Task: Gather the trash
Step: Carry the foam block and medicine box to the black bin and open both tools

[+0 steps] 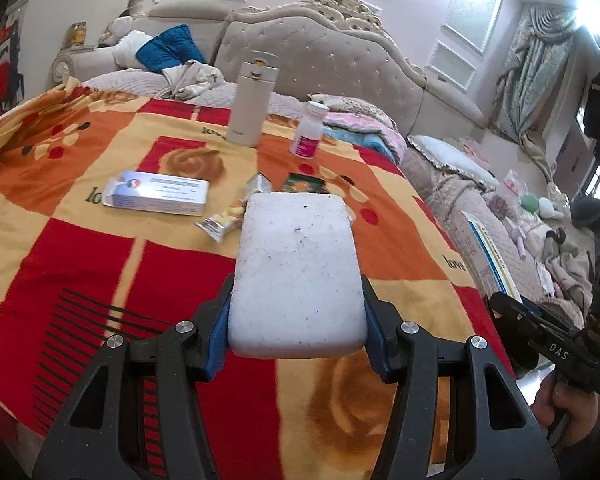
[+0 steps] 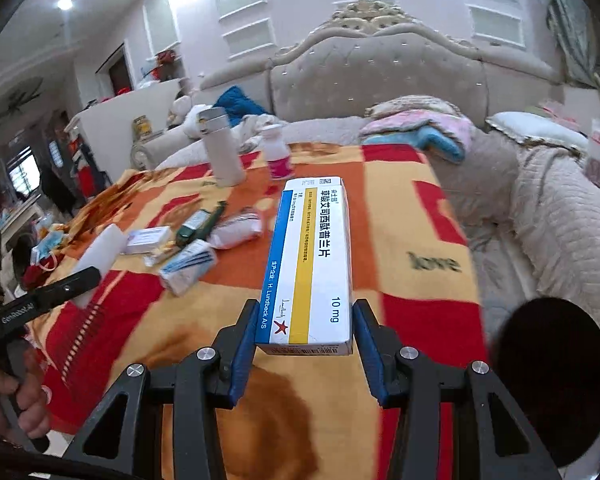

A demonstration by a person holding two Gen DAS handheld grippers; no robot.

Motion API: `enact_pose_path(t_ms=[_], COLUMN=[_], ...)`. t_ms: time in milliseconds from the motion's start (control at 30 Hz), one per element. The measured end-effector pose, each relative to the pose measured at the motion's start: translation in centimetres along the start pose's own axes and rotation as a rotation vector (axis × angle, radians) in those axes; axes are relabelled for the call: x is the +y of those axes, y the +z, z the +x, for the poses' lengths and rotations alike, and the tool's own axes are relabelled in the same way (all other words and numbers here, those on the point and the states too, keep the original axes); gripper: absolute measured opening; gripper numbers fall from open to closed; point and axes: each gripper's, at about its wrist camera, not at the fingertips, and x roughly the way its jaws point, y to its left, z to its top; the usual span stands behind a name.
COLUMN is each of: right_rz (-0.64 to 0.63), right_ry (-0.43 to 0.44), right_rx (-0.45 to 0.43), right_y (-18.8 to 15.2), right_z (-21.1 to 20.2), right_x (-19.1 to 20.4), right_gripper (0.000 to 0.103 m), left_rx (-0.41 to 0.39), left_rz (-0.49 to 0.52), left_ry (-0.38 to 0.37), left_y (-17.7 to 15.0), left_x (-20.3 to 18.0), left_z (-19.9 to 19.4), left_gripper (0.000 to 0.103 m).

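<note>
My left gripper (image 1: 298, 316) is clamped on a white foam block (image 1: 298, 272), blue pads pressing both its long sides, block sticking forward toward 12 o'clock, lifted clear of the blanket (image 1: 100, 272). My right gripper (image 2: 305, 328) is clamped on a white medicine box (image 2: 312, 264) with blue and yellow stripes, "10 mg" printed near the close end, also held off the bed. In the left view that same box and the right gripper sit at 3 o'clock, my hand (image 1: 568, 420) on the handle below.

Still on the blanket, from the foam block: crumpled foil wrapper (image 1: 222, 222) at 10 o'clock, just beside the block's far corner; bluish flat carton (image 1: 158, 194) farther out at 10; dark green packet (image 1: 304, 185) at 12, partly hidden by the block. Beyond, beige thermos (image 1: 250, 98) upright at 11, white bottle with pink label (image 1: 310, 130) tilted at 12. Tufted headboard (image 1: 328, 56) behind.

Right view: small blue-white box (image 2: 188, 266) and wadded white wrapper (image 2: 236, 228) at 10 o'clock of the held box, well apart from it. Blue face mask (image 2: 46, 246) at 9, bed edge.
</note>
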Motion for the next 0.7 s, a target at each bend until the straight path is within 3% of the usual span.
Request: enact_pose_path(t_ms=[267, 700], right_rz=[0.055, 0.151], right_ry=[-0.037, -0.136], right_rx=[-0.076, -0.065], right_y=[-0.6, -1.9], right_z=[-2.9, -4.8], right_x=[-2.8, -6.5], right_gripper=[0.045, 0.045], left_rx=[0.029, 0.032], left_rz=[0.045, 0.091], left_ry=[-0.033, -0.055], left_y=[-1.0, -1.2], left_x=[-4.3, -11.4], left_z=[0.8, 2.6], left_gripper=[0.054, 0.054])
